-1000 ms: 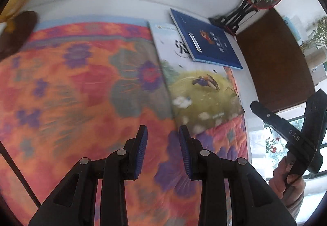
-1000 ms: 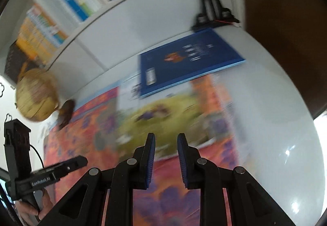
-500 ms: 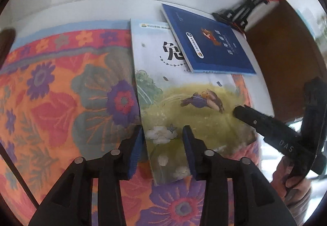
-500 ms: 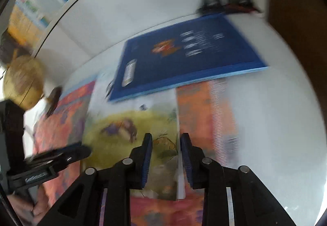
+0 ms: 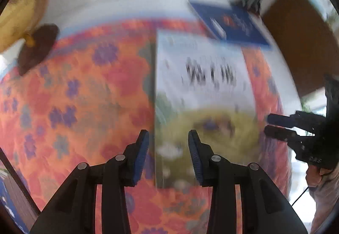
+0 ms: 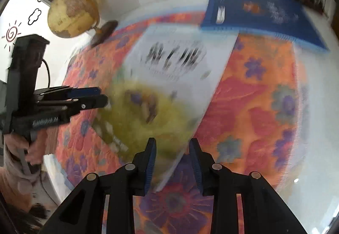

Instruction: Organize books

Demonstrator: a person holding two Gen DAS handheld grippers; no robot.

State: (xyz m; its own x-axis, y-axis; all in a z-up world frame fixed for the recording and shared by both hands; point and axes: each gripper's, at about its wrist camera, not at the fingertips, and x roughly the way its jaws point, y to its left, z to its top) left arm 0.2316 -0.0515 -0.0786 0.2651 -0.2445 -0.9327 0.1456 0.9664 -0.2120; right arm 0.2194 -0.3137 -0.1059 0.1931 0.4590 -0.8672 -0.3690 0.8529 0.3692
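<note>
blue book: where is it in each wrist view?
Left wrist: blue book upper right, beyond the picture book, blurred.
Right wrist: blue book upper right, its near edge overlapping the picture book's top corner.
Shared landmark: the globe's dark base at the floral cloth's far left edge.

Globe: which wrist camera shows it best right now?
Right wrist view. The whole globe shows there, upper left, on its dark base. The left wrist view catches only a blurred yellow slice at the frame's edge.
</note>
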